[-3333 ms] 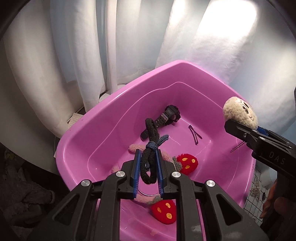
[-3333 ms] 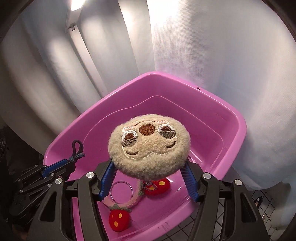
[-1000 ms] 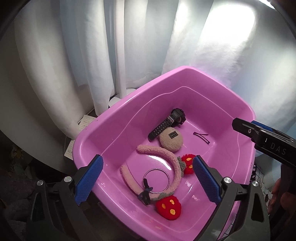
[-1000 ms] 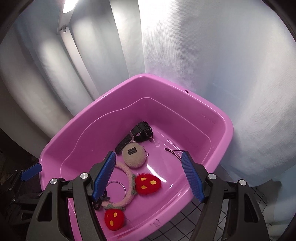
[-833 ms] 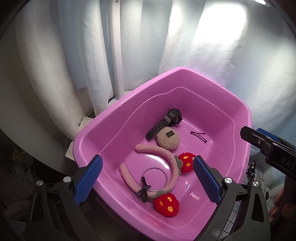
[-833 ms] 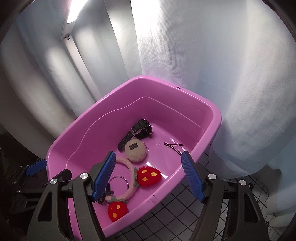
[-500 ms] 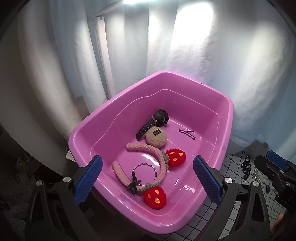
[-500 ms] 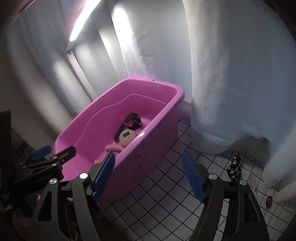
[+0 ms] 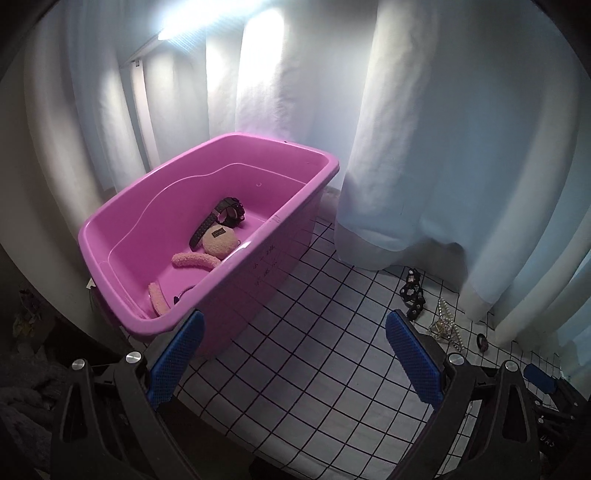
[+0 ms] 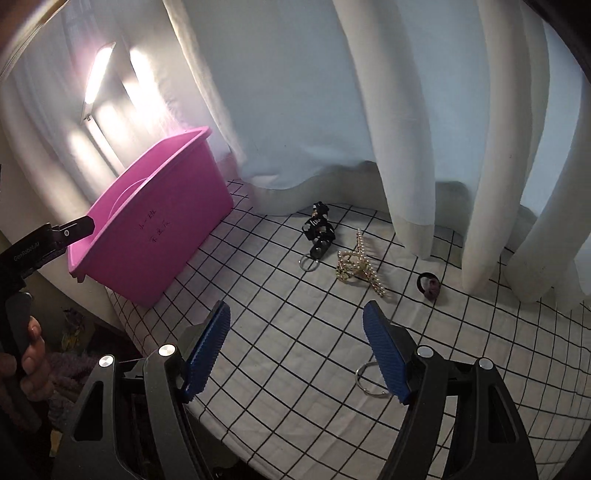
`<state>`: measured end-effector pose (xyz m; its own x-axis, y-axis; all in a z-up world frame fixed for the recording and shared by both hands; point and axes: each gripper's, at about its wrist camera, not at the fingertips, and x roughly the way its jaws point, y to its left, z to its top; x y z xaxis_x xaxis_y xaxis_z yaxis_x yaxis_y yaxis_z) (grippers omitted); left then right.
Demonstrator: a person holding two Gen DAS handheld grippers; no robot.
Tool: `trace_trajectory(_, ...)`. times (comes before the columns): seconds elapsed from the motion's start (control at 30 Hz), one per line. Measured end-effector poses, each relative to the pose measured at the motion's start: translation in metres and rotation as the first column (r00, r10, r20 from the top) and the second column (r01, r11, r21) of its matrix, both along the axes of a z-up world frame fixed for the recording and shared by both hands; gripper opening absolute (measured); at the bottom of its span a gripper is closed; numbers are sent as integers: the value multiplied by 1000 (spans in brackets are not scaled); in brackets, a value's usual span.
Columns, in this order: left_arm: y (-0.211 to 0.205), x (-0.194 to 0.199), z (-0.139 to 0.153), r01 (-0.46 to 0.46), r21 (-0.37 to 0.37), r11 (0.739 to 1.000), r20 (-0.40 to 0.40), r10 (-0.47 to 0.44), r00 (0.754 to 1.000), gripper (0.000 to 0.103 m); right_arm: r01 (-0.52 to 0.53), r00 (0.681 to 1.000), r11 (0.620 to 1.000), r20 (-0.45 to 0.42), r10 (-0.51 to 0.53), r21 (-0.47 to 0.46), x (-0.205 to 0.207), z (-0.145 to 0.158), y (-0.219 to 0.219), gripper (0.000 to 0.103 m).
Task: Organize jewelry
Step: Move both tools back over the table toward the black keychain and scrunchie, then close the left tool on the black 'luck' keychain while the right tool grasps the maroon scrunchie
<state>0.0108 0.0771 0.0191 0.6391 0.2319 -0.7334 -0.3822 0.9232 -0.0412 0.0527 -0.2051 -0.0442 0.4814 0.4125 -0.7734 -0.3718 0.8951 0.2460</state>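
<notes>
A pink tub point(image 9: 325, 162) point(image 10: 155, 206) stands on a white grid-patterned cloth point(image 9: 314, 369) point(image 10: 295, 354). In it lie a black watch point(image 9: 221, 218), a beige plush pad point(image 9: 219, 240) and a pink fuzzy headband point(image 9: 192, 260). On the cloth lie a black clip with a key ring point(image 10: 319, 230) point(image 9: 413, 293), a pearl hair claw point(image 10: 360, 264) point(image 9: 445, 325), a dark hair tie point(image 10: 429, 284) and a metal ring point(image 10: 369, 380). My left gripper point(image 9: 293, 358) is open and empty beside the tub. My right gripper point(image 10: 297, 350) is open and empty above the cloth, short of the jewelry.
White curtains point(image 10: 424, 110) hang close behind the cloth and drape onto it near the jewelry. A bright lamp bar point(image 9: 207, 22) glows behind the tub. The cloth's near edge drops off to a dark cluttered floor point(image 10: 70, 354) on the left. A hand point(image 10: 29, 354) holds the left gripper's handle.
Both grippers, open and empty, swung right from above the tub to over the cloth. The tub slid to the left of both views and the loose jewelry came into sight.
</notes>
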Motion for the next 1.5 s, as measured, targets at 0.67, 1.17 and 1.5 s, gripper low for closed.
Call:
trace_trajectory(0.67,-77,27,-65,99,8,995,-127,-97,987,97,161,985,987,-64,-160,7,1,-49,-109,71)
trace_trajectory(1.17,-64,128,-135,337,-35,941,-149,-338,929,97,377,924,926,-68,-377,-14,38,-84,-77,71)
trace_trajectory(1.5,-70,166,-174,407,-32,913,-179,-406,896,97,412,908,911,-82,-410,-4,69,-111,-66,71)
